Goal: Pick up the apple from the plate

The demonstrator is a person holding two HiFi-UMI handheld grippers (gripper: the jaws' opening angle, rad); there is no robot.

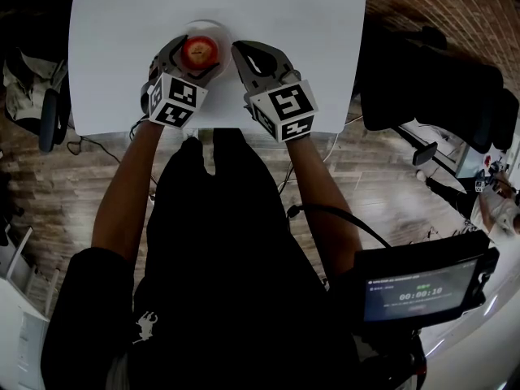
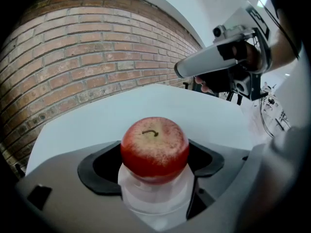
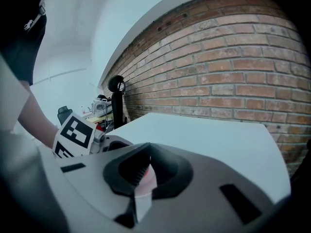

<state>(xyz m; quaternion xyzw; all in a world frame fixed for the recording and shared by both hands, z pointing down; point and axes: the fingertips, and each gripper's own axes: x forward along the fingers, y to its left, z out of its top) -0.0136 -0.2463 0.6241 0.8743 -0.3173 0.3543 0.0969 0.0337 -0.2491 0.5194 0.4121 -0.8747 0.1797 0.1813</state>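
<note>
A red apple (image 1: 201,51) (image 2: 154,147) with a short stem sits upright on a small white plate (image 1: 218,29) (image 2: 155,203) near the front of the white table (image 1: 284,15). My left gripper (image 1: 199,57) (image 2: 153,168) is open, one black pad on each side of the apple, close to it; the apple still rests on the plate. My right gripper (image 1: 240,52) (image 3: 141,176) hovers just right of the plate with its jaws nearly together and nothing between them. Through its narrow slit a sliver of plate and apple shows.
A brick wall (image 2: 87,62) (image 3: 228,72) stands behind the table. An office chair (image 1: 49,112) is on the wooden floor at the left and a dark chair (image 1: 431,80) at the right. A black device with a screen (image 1: 418,291) hangs near my right arm.
</note>
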